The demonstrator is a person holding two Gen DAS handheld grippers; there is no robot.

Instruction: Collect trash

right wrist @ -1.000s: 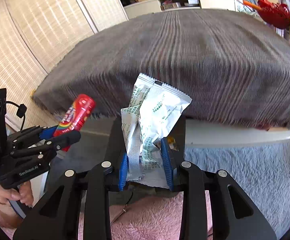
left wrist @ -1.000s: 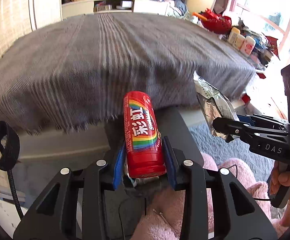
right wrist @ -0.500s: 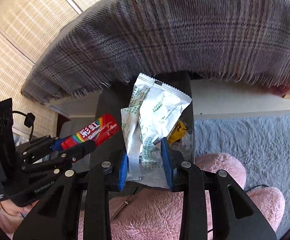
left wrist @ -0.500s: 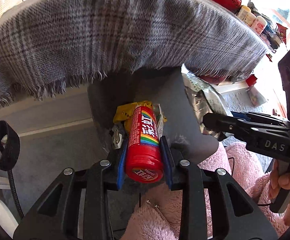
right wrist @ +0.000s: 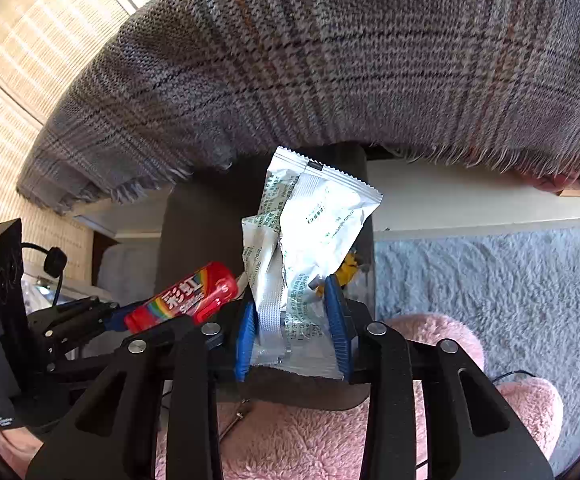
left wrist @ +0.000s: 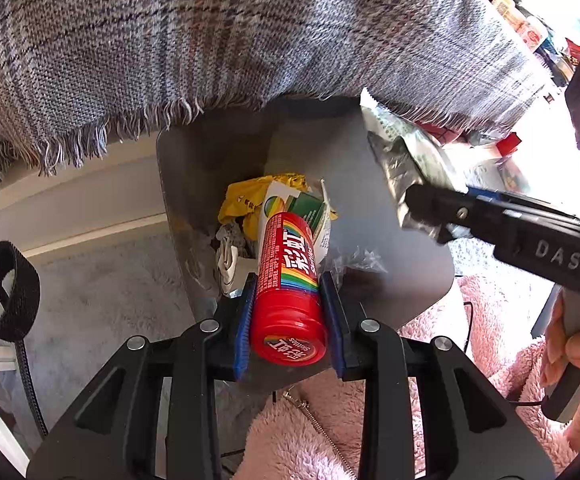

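I see a grey plaid blanket point(left wrist: 250, 40) with a fringed edge overhanging a white ledge point(right wrist: 470, 208). Below it lies grey shag carpet point(right wrist: 490, 288). Pink fleece fabric point(right wrist: 310, 440) fills the lower foreground. Woven blinds point(right wrist: 30, 60) stand at left. A black strap loop point(left wrist: 4, 288) hangs at the left-wrist view's edge.

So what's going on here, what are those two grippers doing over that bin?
A person is collecting trash with a gripper in each hand. The left gripper is clamped on a red Skittles tube, held over the open grey trash bin, which already holds a yellow wrapper and other scraps. The right gripper grips a crumpled silver snack packet above the same bin. Neither item has been dropped in yet.
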